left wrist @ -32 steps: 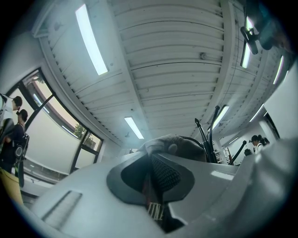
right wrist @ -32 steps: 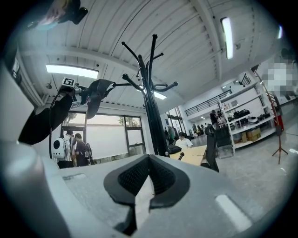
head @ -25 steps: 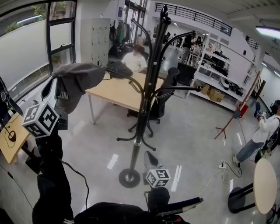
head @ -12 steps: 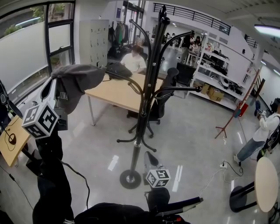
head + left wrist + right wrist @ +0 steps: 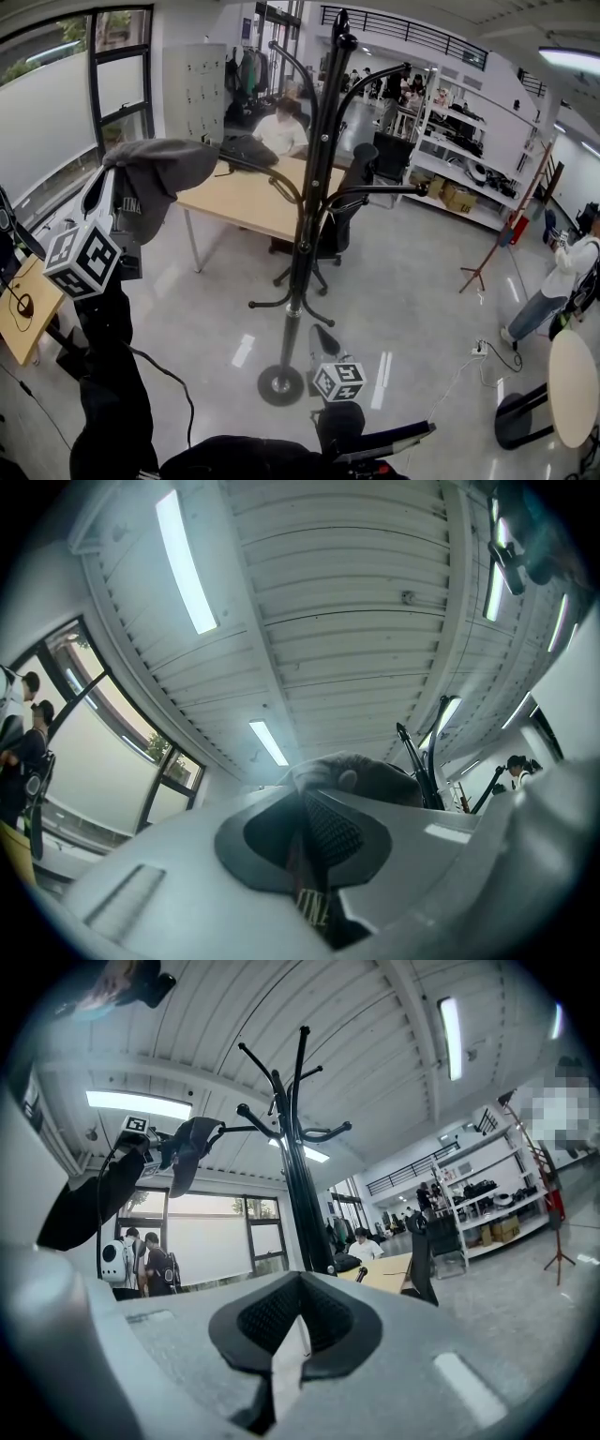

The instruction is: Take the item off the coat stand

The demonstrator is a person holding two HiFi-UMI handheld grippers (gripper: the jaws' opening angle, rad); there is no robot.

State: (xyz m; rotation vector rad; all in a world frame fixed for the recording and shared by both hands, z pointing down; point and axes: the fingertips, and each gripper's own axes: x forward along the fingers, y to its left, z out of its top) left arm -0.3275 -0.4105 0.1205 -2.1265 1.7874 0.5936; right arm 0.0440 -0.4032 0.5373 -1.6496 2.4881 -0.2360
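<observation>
A black coat stand (image 5: 307,225) rises from a round base in the middle of the floor. A grey cap (image 5: 161,169) hangs at the tip of its left-reaching arm. My left gripper (image 5: 125,202), raised at the left, is shut on the cap's dark printed strap. In the left gripper view that strap sits between the pads at the left gripper (image 5: 314,855), with the cap's crown (image 5: 375,780) beyond. My right gripper (image 5: 323,339) is held low near the stand's base and is shut on nothing. The right gripper view looks past the right gripper (image 5: 298,1330) to the stand (image 5: 300,1194) and cap (image 5: 192,1152).
A wooden table (image 5: 246,199) and an office chair (image 5: 342,220) stand behind the coat stand, with a person seated there (image 5: 281,131). Shelving (image 5: 469,159) lines the back right. A round table (image 5: 568,382), a standing person (image 5: 562,281) and a floor cable (image 5: 459,370) are at right.
</observation>
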